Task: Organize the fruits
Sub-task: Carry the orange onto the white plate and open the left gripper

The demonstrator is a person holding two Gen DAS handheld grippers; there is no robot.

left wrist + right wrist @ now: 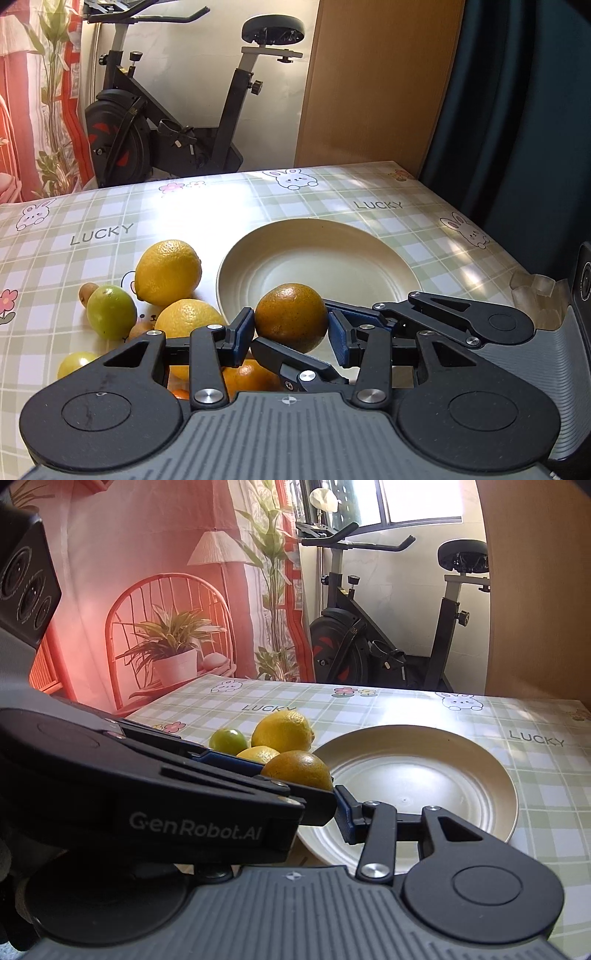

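My left gripper pinches the brownish-orange fruit between its blue pads, held at the near rim of the cream plate. My right gripper crosses it, also nipping the fruit. Lemons and a lime sit on the bench beside the plate.

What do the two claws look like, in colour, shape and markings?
Both are alike. The left claw has black linkage arms with silver screws, round black hubs, blue ribbed pads and a grey ribbed body with a small crosshair mark. White "GenRobot.AI" lettering shows on its side. The right claw looks the same.
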